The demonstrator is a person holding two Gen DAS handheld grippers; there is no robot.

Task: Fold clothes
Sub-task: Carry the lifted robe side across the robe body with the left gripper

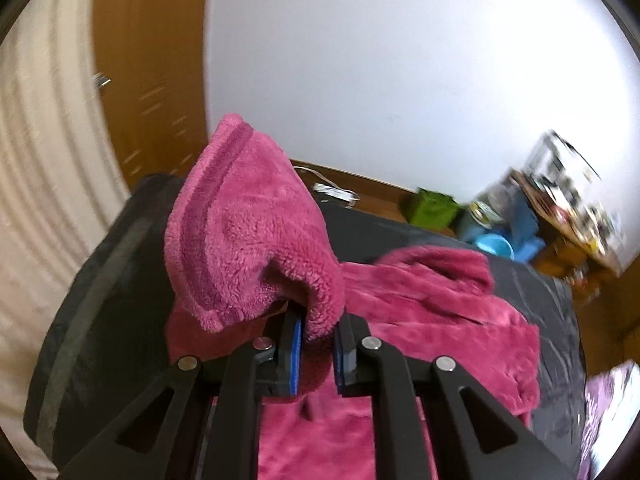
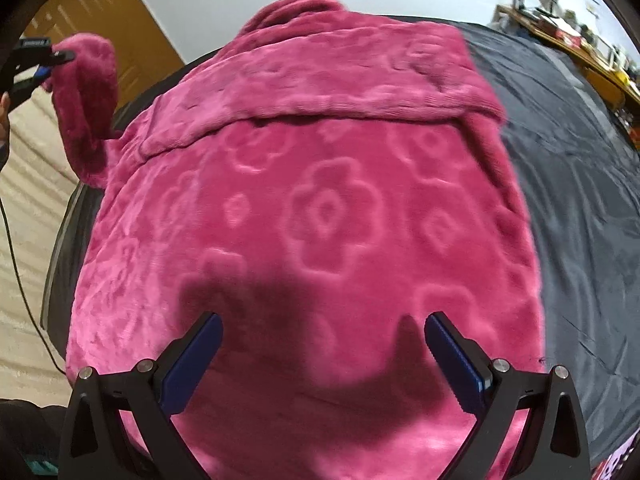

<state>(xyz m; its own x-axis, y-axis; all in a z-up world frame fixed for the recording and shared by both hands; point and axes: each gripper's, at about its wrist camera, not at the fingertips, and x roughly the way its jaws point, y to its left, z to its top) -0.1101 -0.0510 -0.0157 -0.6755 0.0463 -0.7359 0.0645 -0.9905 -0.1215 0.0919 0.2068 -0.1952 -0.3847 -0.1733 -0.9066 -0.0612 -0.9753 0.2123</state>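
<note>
Left gripper [image 1: 318, 354] clamps a lifted sleeve [image 1: 248, 232] above the robe [image 2: 312, 216], right gripper [image 2: 324, 360] spread, empty; thick fleece could slip free.

- A bed [image 2: 568, 168] covered by a dark grey, slightly wrinkled sheet
- A pink fleece garment [image 2: 320, 208] with embossed flowers lies spread across the sheet, its upper part folded over, one sleeve [image 2: 86, 108] lifted off the bed

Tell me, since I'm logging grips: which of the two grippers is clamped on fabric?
The left gripper: its fingers pinch the pink robe's sleeve, lifted. The right gripper stands open above the robe.
</note>
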